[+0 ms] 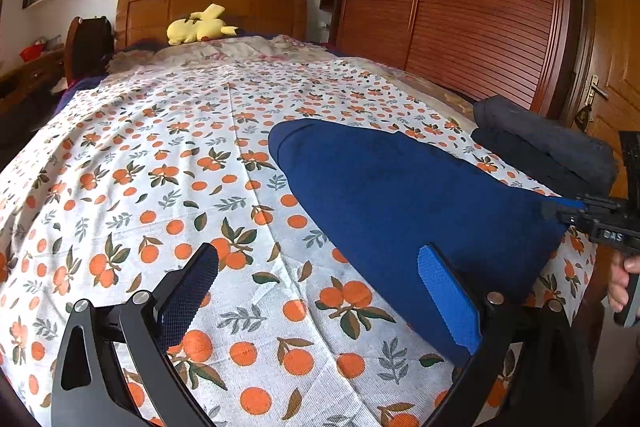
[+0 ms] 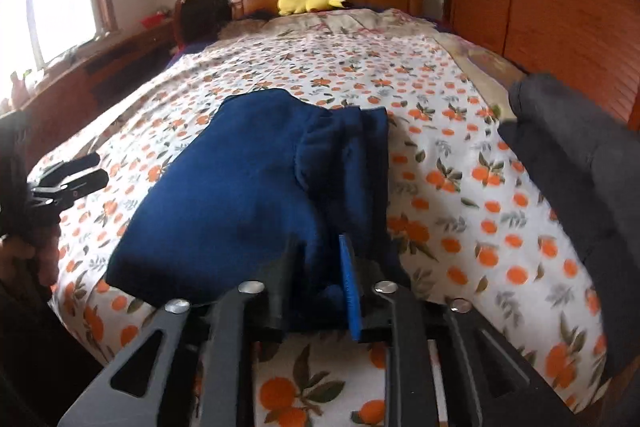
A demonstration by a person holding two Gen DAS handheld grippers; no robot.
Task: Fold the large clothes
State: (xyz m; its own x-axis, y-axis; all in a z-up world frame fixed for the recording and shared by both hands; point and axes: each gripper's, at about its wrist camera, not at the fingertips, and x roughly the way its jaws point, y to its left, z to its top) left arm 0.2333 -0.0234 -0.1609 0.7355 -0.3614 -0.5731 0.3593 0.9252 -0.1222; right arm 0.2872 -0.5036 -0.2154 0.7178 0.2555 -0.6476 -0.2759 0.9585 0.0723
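The dark blue fleece garment (image 2: 240, 195), already folded into a thick pad, is lying on the white bedspread printed with oranges (image 1: 160, 167), towards its near right side. The right gripper (image 2: 316, 267) is sitting at the pad's near edge with a bunched roll of blue cloth between its narrowed jaws; whether the pads are actually pressing on it I cannot tell, as the picture is blurring there. The left gripper (image 1: 320, 291) is hanging with its jaws spread wide and nothing in them, just beside the pad's left flank. To do this step well, the right grip probably wants all layers together, not only the top one, while the left is steadying the pad. A dark grey folded pile (image 2: 568, 163) is lying well apart by the wardrobe.
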